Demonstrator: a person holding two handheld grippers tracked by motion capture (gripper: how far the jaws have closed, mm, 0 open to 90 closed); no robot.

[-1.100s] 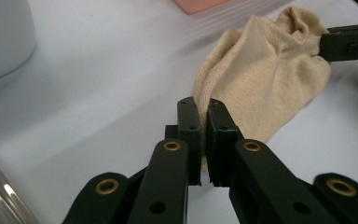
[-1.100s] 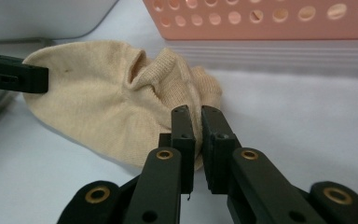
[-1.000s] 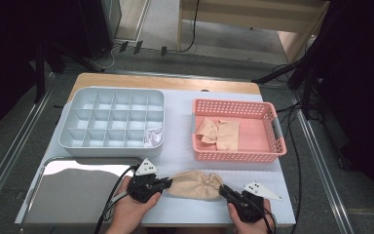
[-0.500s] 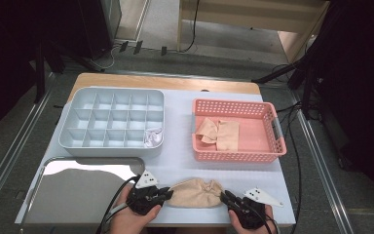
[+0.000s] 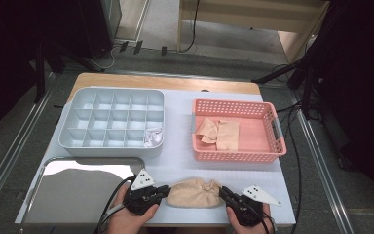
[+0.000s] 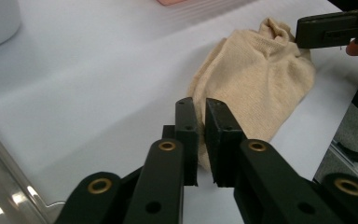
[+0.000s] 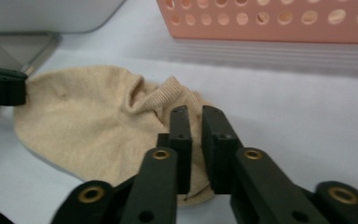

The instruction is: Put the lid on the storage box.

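The left gripper (image 5: 165, 192) is near the front edge of the table, in the person's left hand (image 5: 126, 219). It points to the right. Its jaws have just been closing and now they are shut. In the left gripper view a bit of tan cloth shows in the thin gap between them, so they seem to pinch the left end of the sock (image 5: 195, 192).

The sock lies flat on the white mat (image 5: 180, 126), in the middle between the two grippers. Its long side runs from left to right, along the front edge of the table. It is a bit bunched up, and its open, wrinkled end is at the right.

The right gripper (image 5: 223, 191) is at that right end, in the person's right hand (image 5: 246, 222). It points to the left, at the other gripper. Its jaws have just been closing too and are shut. In the right gripper view, cloth shows in the gap between them, so they seem to pinch the sock there.

Each gripper touches its own end of the sock, so neither one is nearer than the other. I think the next move depends on this: the sock stretches between the two grips, so both hands must go the same way or it pulls tight.

Farther back, the grey box (image 5: 78, 114) with many little spaces is at the left and the pink basket (image 5: 277, 131) is at the right. The shiny tray (image 5: 73, 195) lies just left of the left gripper.

I see no words, names or labels on any of these things.
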